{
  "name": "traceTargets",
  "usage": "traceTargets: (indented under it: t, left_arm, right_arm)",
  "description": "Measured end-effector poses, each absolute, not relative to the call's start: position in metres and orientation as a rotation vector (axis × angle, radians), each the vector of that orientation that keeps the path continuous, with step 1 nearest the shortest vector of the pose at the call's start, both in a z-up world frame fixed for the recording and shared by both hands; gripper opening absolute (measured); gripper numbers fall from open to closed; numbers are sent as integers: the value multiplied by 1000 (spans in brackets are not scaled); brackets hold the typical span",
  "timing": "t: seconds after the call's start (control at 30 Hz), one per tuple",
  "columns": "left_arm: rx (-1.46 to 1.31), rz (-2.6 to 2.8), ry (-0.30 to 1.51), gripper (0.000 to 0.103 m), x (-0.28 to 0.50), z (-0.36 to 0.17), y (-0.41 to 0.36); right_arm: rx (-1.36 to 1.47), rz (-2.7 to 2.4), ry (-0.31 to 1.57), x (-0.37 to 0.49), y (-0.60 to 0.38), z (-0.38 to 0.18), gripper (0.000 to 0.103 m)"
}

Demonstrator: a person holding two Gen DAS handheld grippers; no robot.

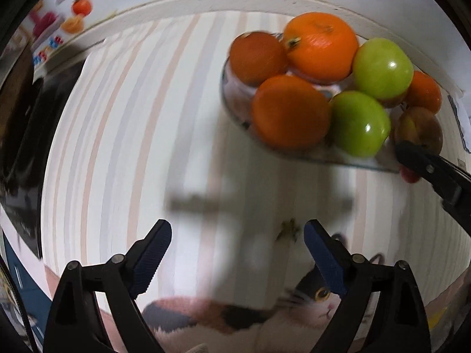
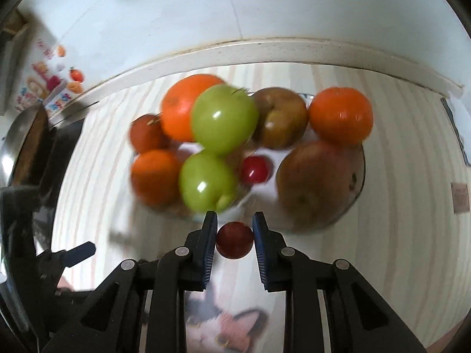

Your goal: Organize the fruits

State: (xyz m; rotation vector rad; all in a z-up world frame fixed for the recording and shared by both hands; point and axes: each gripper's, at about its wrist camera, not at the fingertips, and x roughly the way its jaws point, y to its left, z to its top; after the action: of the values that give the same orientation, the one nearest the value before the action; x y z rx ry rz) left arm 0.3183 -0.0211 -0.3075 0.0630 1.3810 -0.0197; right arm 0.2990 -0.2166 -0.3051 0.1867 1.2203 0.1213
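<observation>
From the left wrist: left gripper (image 1: 238,236) jaws wide apart, holding nothing, above the striped tabletop (image 1: 123,123). Bowl (image 1: 232,100) of fruit upper right, blurred; right gripper (image 1: 412,158) partly hides its near rim.

From the right wrist: right gripper (image 2: 234,229) jaws clamp a small red fruit (image 2: 234,239), just before the bowl. Fruit round, no clear long axis.

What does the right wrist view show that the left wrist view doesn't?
Right wrist only: the right gripper shut on a small dark red fruit, plus a red cherry-sized fruit lying in the bowl.
Left wrist only: the left gripper open and holding nothing, over the striped cloth.
Both: the bowl of oranges and two green apples, and the cat picture on the cloth.
</observation>
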Motion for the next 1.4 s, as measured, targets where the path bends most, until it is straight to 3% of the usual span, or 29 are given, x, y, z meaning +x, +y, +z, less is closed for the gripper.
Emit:
traceTargets:
  t: [0.1, 0.17, 0.27, 0.37, 0.9, 1.4]
  left_arm:
    - [75, -37, 1368, 92, 324, -300, -26]
    - [77, -42, 1355, 92, 327, -290, -28]
    - [55, -58, 1346, 92, 322, -273, -26]
    - [47, -79, 1324, 92, 312, -248, -29]
    - [27, -144, 1099, 92, 221, -84, -29]
    - [-32, -133, 1036, 92, 163, -3, -15]
  right_arm:
    - [187, 109, 1251, 312, -218, -310, 34]
    - [227, 105, 1235, 307, -221, -300, 61]
    - [273, 78, 1216, 295, -225, -281, 82]
    - [258, 20, 1231, 282, -230, -266, 91]
    - [127, -69, 1050, 168, -246, -104, 97]
    - [118, -25, 936, 82, -237, 10, 100]
